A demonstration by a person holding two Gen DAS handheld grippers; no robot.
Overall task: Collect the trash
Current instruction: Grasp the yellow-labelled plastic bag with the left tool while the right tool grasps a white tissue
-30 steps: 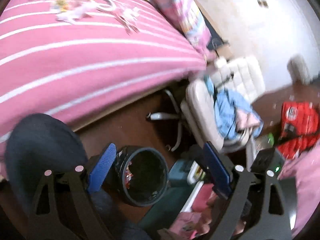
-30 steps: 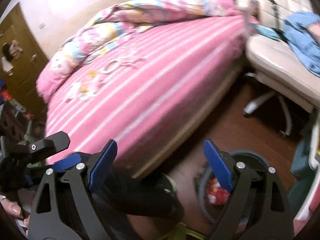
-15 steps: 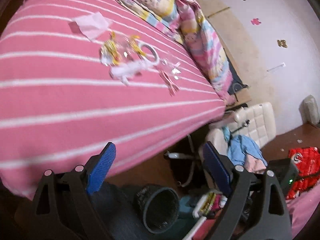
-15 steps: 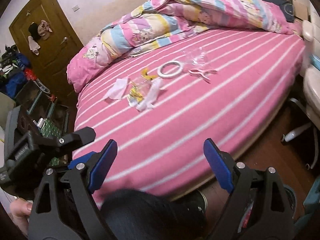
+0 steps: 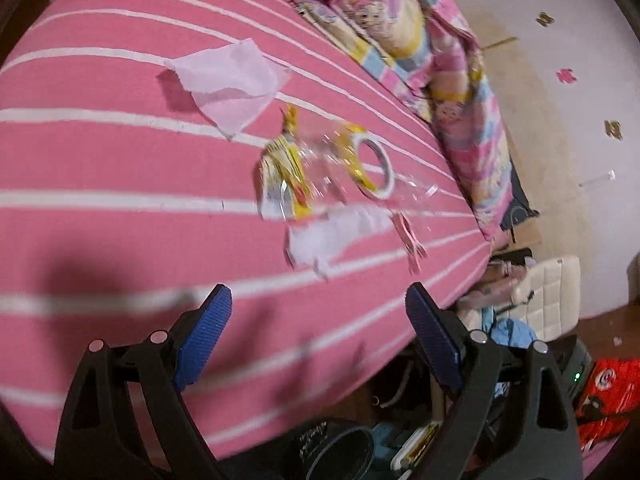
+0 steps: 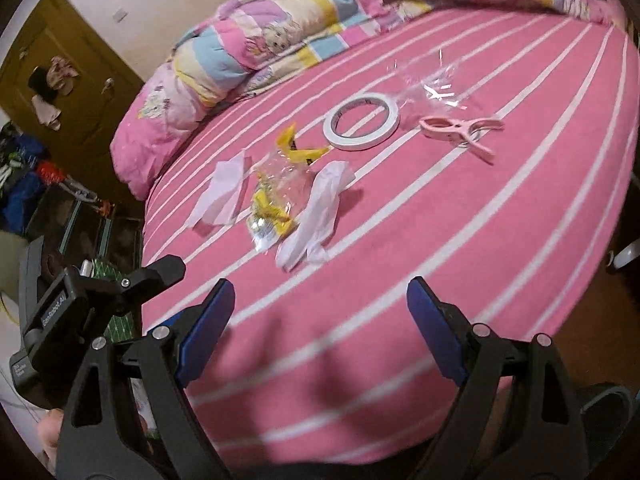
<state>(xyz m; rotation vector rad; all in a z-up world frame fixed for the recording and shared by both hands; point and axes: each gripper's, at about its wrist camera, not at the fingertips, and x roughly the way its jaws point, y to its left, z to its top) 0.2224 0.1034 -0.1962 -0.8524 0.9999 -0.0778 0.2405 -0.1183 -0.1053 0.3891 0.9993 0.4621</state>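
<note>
Trash lies on the pink striped bed [image 6: 460,240]: a white crumpled tissue [image 6: 316,216], a yellow clear wrapper [image 6: 272,204], a flat pale tissue [image 6: 224,194] and clear cellophane [image 6: 432,80]. A white tape roll [image 6: 360,120] and a pink clothes peg [image 6: 464,132] lie among them. In the left wrist view I see the flat tissue [image 5: 228,84], wrapper [image 5: 286,176], crumpled tissue [image 5: 332,236] and tape roll [image 5: 374,166]. My left gripper [image 5: 316,320] and right gripper [image 6: 320,312] are open and empty, above the bed's near edge. A black trash bin [image 5: 340,452] stands on the floor below.
A rolled patterned duvet [image 6: 288,24] lies along the bed's far side. A white chair with clothes [image 5: 548,304] and a red bag [image 5: 608,396] stand right of the bed. A brown door [image 6: 60,64] and cluttered shelves [image 6: 48,200] are at the left.
Both grippers have swung up from the floor and bin to face the bed top. The trash pile has come closer in both views. Both stay open.
</note>
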